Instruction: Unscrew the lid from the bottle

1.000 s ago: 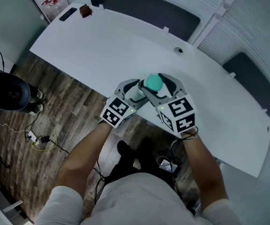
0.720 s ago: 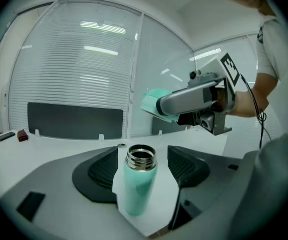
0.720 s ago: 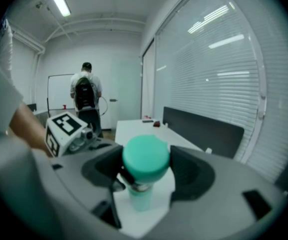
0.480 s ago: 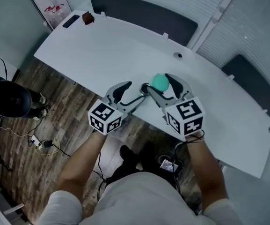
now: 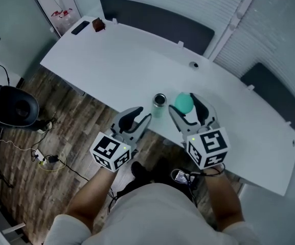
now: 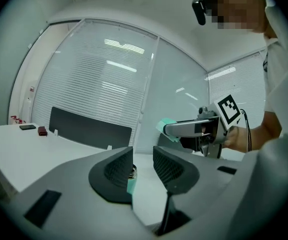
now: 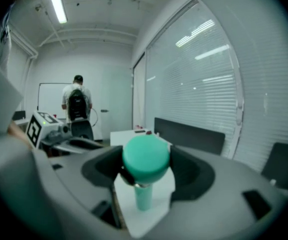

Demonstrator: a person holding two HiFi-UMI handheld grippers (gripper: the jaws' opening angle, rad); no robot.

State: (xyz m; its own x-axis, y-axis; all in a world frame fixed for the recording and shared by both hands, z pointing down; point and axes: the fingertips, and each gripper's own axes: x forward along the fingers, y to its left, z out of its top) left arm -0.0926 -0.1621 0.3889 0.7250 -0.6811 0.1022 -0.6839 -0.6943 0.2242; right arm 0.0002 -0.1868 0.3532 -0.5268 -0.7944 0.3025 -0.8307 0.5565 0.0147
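While the fingers of the left gripper (image 5: 140, 116), which have just been closing, stand a little apart on nothing, the right gripper (image 5: 185, 105) clamps the teal lid (image 7: 145, 157). Both point away over the worktop's (image 5: 111, 55) near edge, where the open bottle (image 5: 159, 104) stands just beyond the left fingers.

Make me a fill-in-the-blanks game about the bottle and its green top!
1. The right gripper is shut on the teal ____.
2. The bottle stands upright on the white ____.
3. In the head view, the bottle stands to the ____ of the right gripper.

Missing words: lid; table; left.
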